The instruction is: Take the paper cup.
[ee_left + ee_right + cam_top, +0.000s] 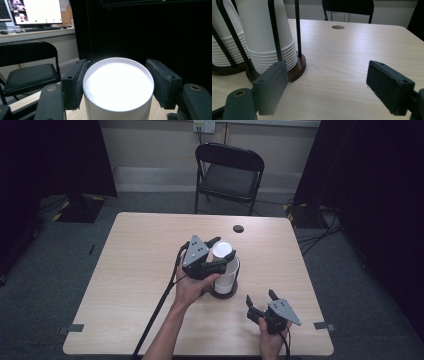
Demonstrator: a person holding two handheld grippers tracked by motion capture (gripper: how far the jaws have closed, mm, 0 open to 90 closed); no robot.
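From above, the left gripper is clamped on the top paper cup of the stack in the rack mid-table, seemingly to lift one free; the right gripper waits gaping near the table edge. Left gripper view: pads hug the upturned cup; its lower part is cut off. Right gripper view: jaws wide, holding nothing, beside the stack; the rack's top is cropped.
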